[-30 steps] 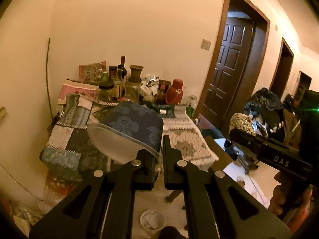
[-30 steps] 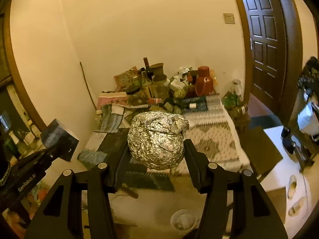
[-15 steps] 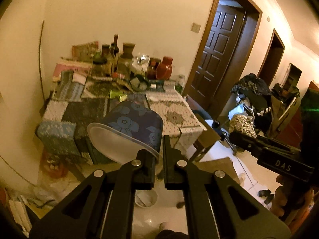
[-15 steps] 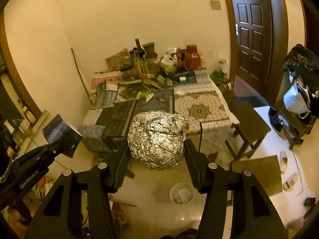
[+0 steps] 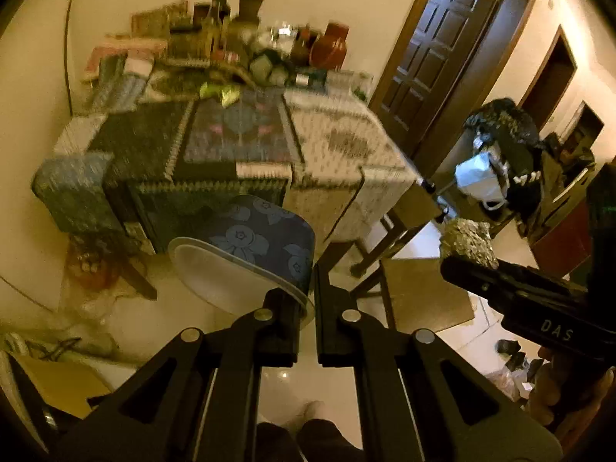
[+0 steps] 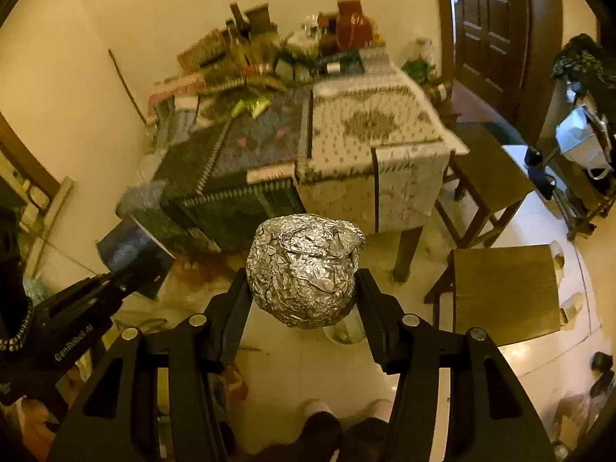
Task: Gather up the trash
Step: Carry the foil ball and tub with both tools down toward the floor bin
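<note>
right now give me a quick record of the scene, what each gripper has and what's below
left gripper: fingers shut on the rim of a blue floral cup, which lies tilted on its side
right gripper: fingers shut on a crumpled foil ball
below: small white bin on the floor, mostly hidden behind the foil ball
background: cluttered table under patchwork cloths, wooden stool, dark door

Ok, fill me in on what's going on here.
A person is collecting trash with a gripper in each hand. The left gripper is shut on the rim of a blue floral paper cup. The right gripper is clamped on a crumpled foil ball. Both hang over the floor in front of the cloth-covered table, with a small bin partly hidden beneath the foil.
</note>
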The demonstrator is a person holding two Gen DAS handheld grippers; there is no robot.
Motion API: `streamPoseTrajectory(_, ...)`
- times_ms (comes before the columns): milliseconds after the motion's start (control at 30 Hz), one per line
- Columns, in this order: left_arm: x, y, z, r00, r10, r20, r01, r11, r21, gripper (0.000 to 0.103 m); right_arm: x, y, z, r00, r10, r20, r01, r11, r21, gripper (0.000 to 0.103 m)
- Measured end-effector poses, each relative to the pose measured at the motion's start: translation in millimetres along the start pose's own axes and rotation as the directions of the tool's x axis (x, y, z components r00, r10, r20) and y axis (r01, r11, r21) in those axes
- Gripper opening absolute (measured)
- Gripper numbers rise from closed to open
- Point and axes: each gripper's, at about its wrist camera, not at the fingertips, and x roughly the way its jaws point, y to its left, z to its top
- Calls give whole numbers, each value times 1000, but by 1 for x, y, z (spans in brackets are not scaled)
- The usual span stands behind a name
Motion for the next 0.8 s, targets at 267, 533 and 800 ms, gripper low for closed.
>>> streamPoseTrajectory(267,98,19,-41,995,49,-87,-56,996,-73,5,93,-27,-26,996,6,-93,-13,997,-76,50)
streamPoseTrajectory(533,182,57,-87,985,80,-151,-102,984,-146,5,189,-48,-59,985,21,-173,-43,991,-125,51)
streamPoseTrajectory(800,248,82,-117,975,100,-199,-135,976,-170,5,251,-63,-70,976,48,-211,-73,991,-109,78)
